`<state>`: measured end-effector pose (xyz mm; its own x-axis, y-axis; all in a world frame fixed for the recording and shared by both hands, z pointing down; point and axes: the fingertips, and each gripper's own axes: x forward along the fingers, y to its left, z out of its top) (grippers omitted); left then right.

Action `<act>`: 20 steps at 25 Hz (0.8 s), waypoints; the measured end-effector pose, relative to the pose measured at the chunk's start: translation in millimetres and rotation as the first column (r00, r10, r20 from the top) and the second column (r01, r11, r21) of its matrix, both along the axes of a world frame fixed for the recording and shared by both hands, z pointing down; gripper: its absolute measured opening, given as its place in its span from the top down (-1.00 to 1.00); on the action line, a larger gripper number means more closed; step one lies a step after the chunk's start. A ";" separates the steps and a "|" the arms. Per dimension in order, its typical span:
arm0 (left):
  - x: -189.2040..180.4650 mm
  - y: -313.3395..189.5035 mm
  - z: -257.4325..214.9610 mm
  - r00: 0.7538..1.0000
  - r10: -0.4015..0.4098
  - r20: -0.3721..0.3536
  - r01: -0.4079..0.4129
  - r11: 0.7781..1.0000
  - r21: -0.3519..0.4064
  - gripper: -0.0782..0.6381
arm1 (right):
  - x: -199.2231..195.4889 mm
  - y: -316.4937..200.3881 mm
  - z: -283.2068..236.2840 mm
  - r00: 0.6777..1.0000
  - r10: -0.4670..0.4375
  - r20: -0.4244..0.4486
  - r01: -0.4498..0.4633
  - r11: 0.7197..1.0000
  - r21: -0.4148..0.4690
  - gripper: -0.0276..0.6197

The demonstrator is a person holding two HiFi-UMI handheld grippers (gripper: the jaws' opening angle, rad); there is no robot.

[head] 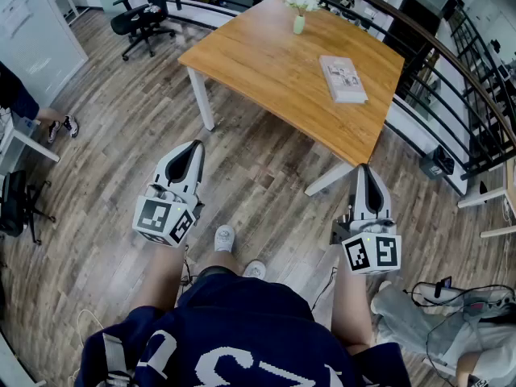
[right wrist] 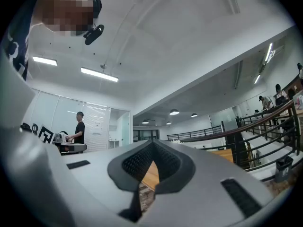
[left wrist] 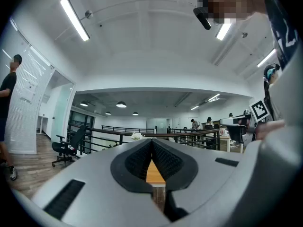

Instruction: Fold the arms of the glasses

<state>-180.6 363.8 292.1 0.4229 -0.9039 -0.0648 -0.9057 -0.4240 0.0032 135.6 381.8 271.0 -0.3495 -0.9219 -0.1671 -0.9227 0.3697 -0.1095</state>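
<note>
**Item: glasses.** Not in any view. The bench top shows no pair that can be made out, and neither gripper carries one.

- Handling (a judgement, as the item is unseen): likely light, with thin arms on small hinges, smooth lenses that slip and scratch, and a frame that bends under a hard pinch.
- Best hold: one gripper on the front of the frame near a hinge, clear of the lenses. The other pushes the arm inward near its middle.

**Left hand-held gripper**: closed and empty. In its own view the ribbed pads meet at the tips, with only the bench seen through the gap below them. Held about level over the floor, well short of the bench.

**Right hand-held gripper**: closed and empty, pads together at the tips in its own view. Tilted slightly upward, near the bench's front corner but apart from it.

**Bench**: wooden top on white legs, ahead of the person.
- book, lying flat on the right half
- vase of pale flowers at the far edge

**Surroundings:**
- plank floor
- black chair at far left
- dark railing behind the bench

**Writing:**
- marker cube on each gripper: black-and-white square patterns only
- book cover: print too small to read
- person's dark top: large white characters, cut off and unreadable
</note>
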 end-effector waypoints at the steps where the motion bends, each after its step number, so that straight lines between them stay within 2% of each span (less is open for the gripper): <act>1: 2.7 2.4 0.2 1.000 -0.001 0.000 0.001 1.000 0.000 0.74 | 2.1 2.6 0.5 1.000 -0.002 0.000 0.002 1.000 0.000 0.83; 5: 11.7 10.3 -0.5 1.000 -0.005 0.000 0.005 1.000 0.003 0.74 | 9.0 12.8 -0.9 1.000 -0.013 0.001 0.013 1.000 0.010 0.83; 13: 16.5 12.9 1.4 1.000 0.000 0.013 0.000 1.000 0.002 0.74 | 19.4 17.8 -10.1 0.996 -0.044 0.080 0.040 0.998 0.048 0.83; 20: 17.1 -34.9 1.4 1.000 0.013 0.010 -0.013 1.000 0.000 0.74 | 13.3 -21.1 -10.5 0.997 -0.044 0.058 0.042 0.998 0.039 0.83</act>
<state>-163.5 328.9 293.5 0.4353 -0.8982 -0.0606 -0.9000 -0.4358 -0.0060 148.9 360.7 260.5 -0.3770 -0.8990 -0.2228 -0.8983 0.4135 -0.1486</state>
